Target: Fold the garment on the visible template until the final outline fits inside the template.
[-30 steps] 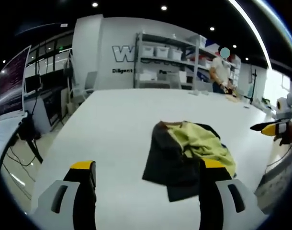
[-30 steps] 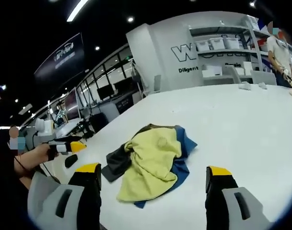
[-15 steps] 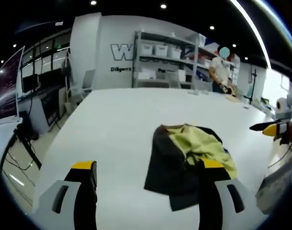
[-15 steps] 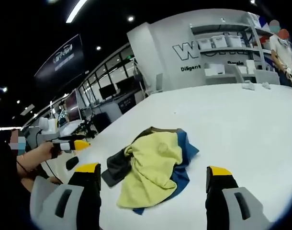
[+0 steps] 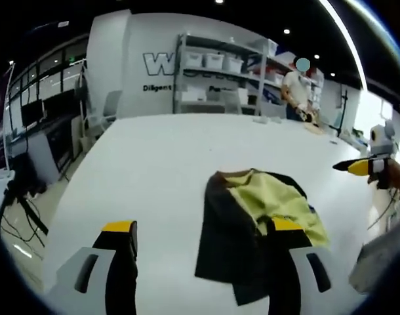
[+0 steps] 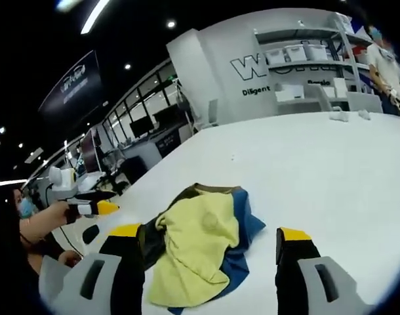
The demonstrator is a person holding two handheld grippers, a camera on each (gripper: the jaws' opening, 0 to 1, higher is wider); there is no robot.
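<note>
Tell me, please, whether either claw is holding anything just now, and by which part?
Nothing is held. The left claw and right claw are both open, above the crumpled garment on the white table.

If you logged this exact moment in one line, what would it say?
garment: crumpled heap on white table, unfolded | left gripper: open, above table | right gripper: open, nothing held
</note>
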